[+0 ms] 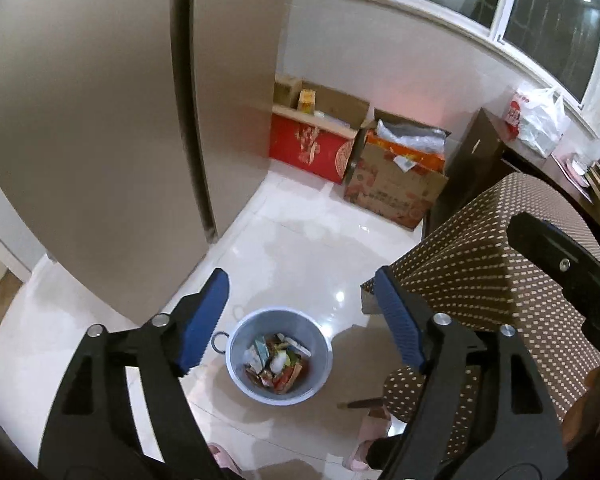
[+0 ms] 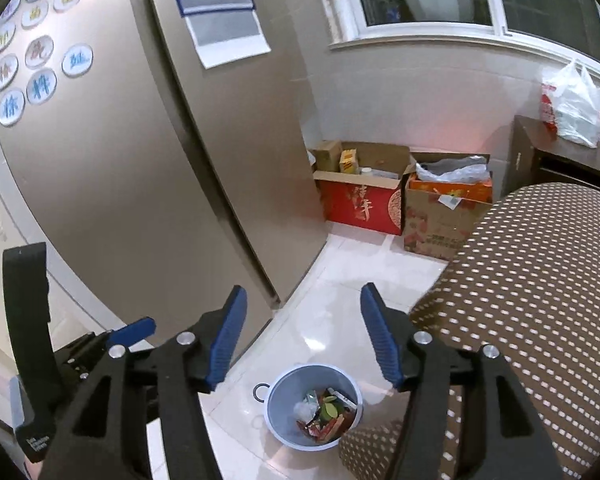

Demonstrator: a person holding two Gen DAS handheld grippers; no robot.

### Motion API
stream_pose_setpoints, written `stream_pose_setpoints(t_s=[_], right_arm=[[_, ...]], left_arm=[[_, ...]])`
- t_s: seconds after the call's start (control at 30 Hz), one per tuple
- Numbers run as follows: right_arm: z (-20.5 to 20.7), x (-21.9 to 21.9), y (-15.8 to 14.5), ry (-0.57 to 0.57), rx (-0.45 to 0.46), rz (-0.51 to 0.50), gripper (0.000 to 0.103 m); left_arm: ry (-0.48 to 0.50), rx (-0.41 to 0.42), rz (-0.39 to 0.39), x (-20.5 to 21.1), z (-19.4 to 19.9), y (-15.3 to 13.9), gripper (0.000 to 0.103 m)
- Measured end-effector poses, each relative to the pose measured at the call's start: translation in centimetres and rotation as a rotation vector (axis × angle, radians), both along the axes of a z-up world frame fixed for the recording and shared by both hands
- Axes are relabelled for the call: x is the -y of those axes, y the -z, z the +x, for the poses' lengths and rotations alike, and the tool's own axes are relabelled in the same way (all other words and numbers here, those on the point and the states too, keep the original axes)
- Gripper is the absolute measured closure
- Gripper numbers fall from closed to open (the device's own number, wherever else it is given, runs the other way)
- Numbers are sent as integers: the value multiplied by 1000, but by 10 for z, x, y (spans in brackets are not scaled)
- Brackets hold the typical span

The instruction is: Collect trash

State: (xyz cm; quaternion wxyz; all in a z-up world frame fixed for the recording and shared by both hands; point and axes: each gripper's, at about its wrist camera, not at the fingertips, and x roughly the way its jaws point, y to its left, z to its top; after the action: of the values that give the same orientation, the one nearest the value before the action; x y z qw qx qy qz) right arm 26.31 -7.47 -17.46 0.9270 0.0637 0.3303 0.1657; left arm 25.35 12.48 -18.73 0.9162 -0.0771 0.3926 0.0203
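A grey-blue trash bin (image 1: 240, 344) stands on the white tile floor below me, with wrappers and scraps (image 1: 278, 364) inside. It also shows in the right wrist view (image 2: 278, 404), with its trash (image 2: 326, 416). My left gripper (image 1: 300, 284) is open and empty, high above the bin. My right gripper (image 2: 302, 300) is open and empty, also above the bin. The left gripper's body (image 2: 28, 344) shows at the left of the right wrist view.
A table with a brown dotted cloth (image 1: 500, 280) is at the right, close to the bin. A tall beige fridge (image 1: 100, 140) is at the left. Cardboard boxes (image 1: 396, 184) and a red box (image 1: 312, 148) stand by the far wall. A white plastic bag (image 1: 540, 120) sits on a dark cabinet.
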Motion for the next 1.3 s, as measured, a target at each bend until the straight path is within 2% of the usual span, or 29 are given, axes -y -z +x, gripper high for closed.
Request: stream_pose_setpoints(t_s=[0.23,0.43,0.7,0.97,1.1,1.3], right_arm=[[-45,36,-41,49,56,-31,29],[-105,67,-83,97,155,-55,23],[-186,93,-124,134,284,-86,16],[-250,104,-149,155,385,-100,12],[-269,102,-153,153,424,-111,10],[-288,105,-158,157,458,-116,9]], left_arm=[[6,122,70,29,-52,-60,21],[49,238,131,59,-105,-110,17],[73,392,122,79,-180,-162,13],[98,497,165,95,-235,-188,12],[106,539,193,99,-256,-196,12],[102,582,182,98,-273,-204,11]])
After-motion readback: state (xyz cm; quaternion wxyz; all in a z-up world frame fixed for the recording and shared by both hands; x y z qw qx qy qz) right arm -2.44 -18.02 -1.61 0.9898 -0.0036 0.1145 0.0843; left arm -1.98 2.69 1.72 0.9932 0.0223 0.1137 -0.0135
